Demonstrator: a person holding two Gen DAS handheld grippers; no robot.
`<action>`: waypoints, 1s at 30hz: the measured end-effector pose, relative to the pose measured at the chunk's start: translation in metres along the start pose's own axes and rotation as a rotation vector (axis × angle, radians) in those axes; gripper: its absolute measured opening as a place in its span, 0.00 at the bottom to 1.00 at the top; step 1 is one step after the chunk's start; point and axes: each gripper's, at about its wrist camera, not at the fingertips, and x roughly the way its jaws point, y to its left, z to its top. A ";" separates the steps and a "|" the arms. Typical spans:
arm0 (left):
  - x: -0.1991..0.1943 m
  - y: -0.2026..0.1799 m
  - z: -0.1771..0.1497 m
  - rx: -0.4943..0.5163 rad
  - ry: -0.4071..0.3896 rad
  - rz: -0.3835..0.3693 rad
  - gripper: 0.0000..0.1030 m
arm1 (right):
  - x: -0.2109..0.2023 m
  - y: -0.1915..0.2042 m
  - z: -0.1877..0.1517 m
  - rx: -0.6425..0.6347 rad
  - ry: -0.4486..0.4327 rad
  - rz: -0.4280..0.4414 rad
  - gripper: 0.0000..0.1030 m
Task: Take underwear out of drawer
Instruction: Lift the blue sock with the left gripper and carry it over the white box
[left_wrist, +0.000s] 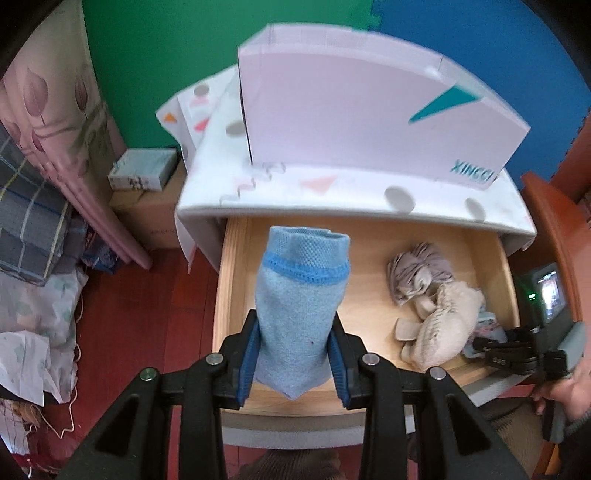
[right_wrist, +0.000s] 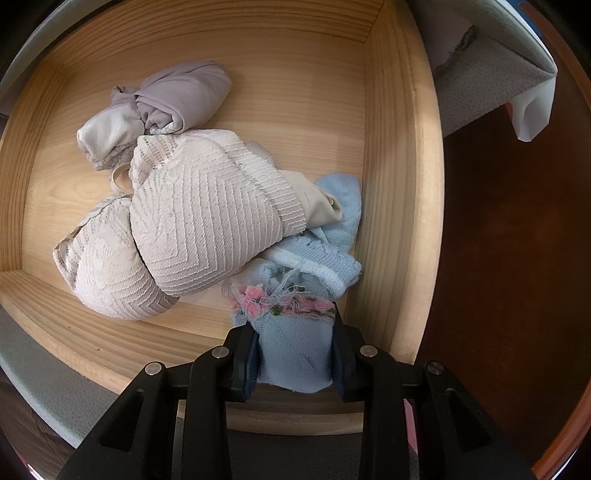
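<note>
Blue knit is what the left gripper (left_wrist: 293, 365) has, pinched between its pads: a rolled-up blue piece (left_wrist: 301, 295) that looks like a sock or folded brief, hard to say which. The jaws are only partly closed because the cloth fills the gap. In the left view the piece sticks straight out ahead of the fingers, long axis in line with them, ribbed cuff end pointing away toward the white cabinet top (left_wrist: 332, 192). It hangs above the left half of the open drawer (left_wrist: 491, 258), not touching the wood as far as I can tell. Over on the right side of the drawer sit a grey bundle (left_wrist: 417, 273) and a cream knit piece (left_wrist: 447, 328), touching each other. The right gripper (left_wrist: 495, 349) is at the drawer's near right corner, so that hand is the closer one to the pile.

Right view looks pretty much straight down into the drawer (right_wrist: 399, 184). The right gripper (right_wrist: 295, 363) is closed tight on a light blue cloth (right_wrist: 295, 347) with pink flower trim. That cloth runs away from the fingers along the right wall, and its far end is tucked under the cream piece (right_wrist: 207, 221). The grey bundle (right_wrist: 177, 99) is further back, touching the cream one. My guess is that a straight lift here drags the cream piece along, since it lies on top of the blue.
</note>
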 end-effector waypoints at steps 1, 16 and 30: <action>-0.007 0.000 0.002 0.001 -0.016 -0.001 0.33 | 0.000 0.000 0.000 0.001 -0.001 0.001 0.27; -0.106 0.011 0.045 0.011 -0.291 -0.061 0.33 | -0.003 -0.009 -0.001 0.012 -0.008 0.021 0.27; -0.124 -0.006 0.152 0.009 -0.411 -0.112 0.33 | -0.006 -0.011 0.000 0.028 -0.013 0.034 0.27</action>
